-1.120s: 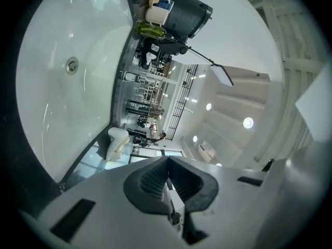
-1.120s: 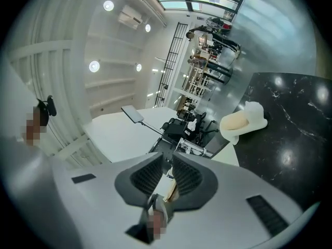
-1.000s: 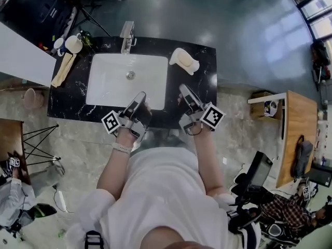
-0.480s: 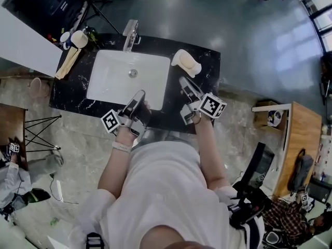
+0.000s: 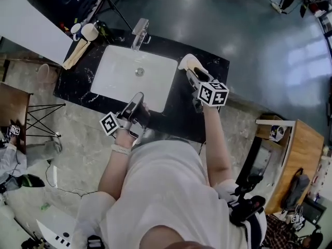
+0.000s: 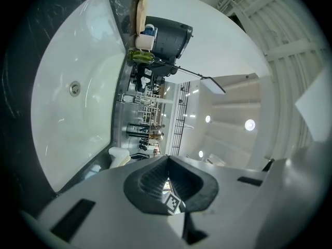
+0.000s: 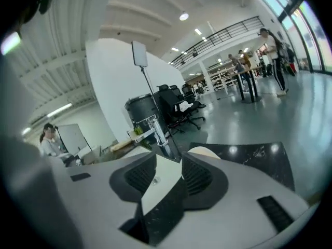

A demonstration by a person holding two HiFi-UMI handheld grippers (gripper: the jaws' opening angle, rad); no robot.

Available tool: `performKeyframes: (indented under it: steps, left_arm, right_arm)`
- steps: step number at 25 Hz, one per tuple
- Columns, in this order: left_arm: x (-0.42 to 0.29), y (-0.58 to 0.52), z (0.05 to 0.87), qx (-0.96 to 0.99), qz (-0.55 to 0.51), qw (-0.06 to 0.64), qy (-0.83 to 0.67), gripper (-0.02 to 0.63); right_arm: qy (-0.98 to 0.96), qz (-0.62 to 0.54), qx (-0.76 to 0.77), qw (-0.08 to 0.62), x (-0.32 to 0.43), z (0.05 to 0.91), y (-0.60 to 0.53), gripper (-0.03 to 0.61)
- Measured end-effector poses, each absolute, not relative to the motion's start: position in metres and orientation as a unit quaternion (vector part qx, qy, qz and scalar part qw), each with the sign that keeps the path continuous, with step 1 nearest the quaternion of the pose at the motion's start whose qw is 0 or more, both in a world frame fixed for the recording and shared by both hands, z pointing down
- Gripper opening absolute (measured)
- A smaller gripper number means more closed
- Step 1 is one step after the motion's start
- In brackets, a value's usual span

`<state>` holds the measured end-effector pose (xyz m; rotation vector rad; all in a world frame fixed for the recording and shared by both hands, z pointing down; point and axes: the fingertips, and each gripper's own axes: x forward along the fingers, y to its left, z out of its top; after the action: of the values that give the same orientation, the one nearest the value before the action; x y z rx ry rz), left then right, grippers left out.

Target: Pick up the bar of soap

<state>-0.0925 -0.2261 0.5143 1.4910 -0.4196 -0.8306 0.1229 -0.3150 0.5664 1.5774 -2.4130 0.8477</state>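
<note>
Black marble forms the counter point(image 5: 179, 108) in the head view, with a white sink point(image 5: 122, 84) set into it and a faucet point(image 5: 140, 32) at its far edge. The bar of soap point(image 5: 189, 61) lies on a pale dish point(image 5: 181, 65) just right of the sink, though from this height bar and dish are hard to tell apart. The right gripper point(image 5: 193, 77) points at the dish with its tips just beside it, while the left gripper point(image 5: 136, 101) waits at the sink's near rim. A second ago the right gripper was back at the counter's near edge, well short of the dish; the left one has kept its place. In the left gripper view, the left gripper point(image 6: 167, 162) has its pads meeting at the tips with nothing between them, and the sink point(image 6: 78, 92) fills the left side. In the right gripper view, the right gripper point(image 7: 168, 160) has its jaws slightly apart, having just been opening, and only the sink shows through the gap. The cream bar of soap point(image 7: 205, 152) peeks over the right jaw. The reach looks nearly done; lining up, closing on the soap and lifting are all left.
</note>
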Motion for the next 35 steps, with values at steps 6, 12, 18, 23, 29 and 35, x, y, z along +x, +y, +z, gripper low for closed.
performKeyframes:
  steps: [6, 12, 18, 23, 29, 35]
  left_arm:
    - [-0.091, -0.224, 0.52, 0.647, -0.369, 0.633, -0.211, 0.008]
    - [-0.093, -0.224, 0.525, 0.642, -0.379, 0.625, -0.234, 0.008]
    - [-0.099, -0.219, 0.53, 0.636, -0.387, 0.619, -0.25, 0.008]
    - [-0.102, -0.21, 0.532, 0.635, -0.396, 0.614, -0.253, 0.008]
    - [-0.103, -0.209, 0.532, 0.633, -0.398, 0.612, -0.257, 0.008]
    - [-0.101, -0.207, 0.534, 0.632, -0.398, 0.613, -0.258, 0.008]
  right_arm:
    - [-0.802, 0.199, 0.516, 0.224, 0.14, 0.596, -0.34, 0.212]
    - [-0.798, 0.163, 0.482, 0.322, 0.153, 0.625, -0.357, 0.245]
    - [-0.803, 0.176, 0.436, 0.366, 0.154, 0.644, -0.362, 0.264]
    - [-0.804, 0.181, 0.409, 0.391, 0.151, 0.652, -0.356, 0.276]
    - [-0.811, 0.215, 0.386, 0.383, 0.15, 0.656, -0.357, 0.288]
    - [-0.812, 0.235, 0.374, 0.381, 0.15, 0.66, -0.359, 0.293]
